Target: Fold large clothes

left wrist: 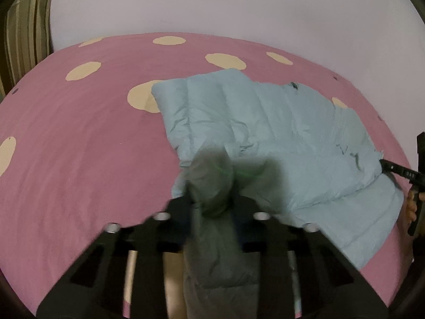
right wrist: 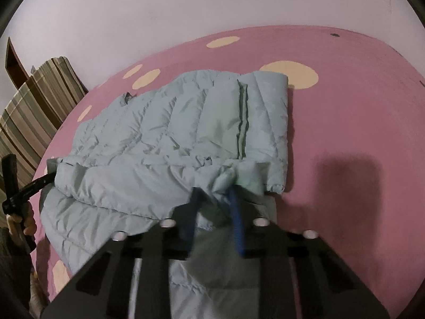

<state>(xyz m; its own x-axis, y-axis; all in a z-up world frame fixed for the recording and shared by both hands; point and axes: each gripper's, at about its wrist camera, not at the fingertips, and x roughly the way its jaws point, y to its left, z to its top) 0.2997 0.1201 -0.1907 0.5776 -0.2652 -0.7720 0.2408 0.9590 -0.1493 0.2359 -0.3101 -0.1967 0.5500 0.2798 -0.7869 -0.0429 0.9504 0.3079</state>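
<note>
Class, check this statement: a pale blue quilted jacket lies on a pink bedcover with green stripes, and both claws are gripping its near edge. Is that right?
Not quite. The bedcover is pink with cream dots, not green stripes, as the right wrist view shows. The rest stands: the pale blue quilted jacket lies on it, and the left claw and right claw both grip its near edge.

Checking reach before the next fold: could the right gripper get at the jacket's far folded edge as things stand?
Probably not yet: the right gripper is shut on the jacket's near edge. Nothing lies across the jacket toward the far edge.
</note>
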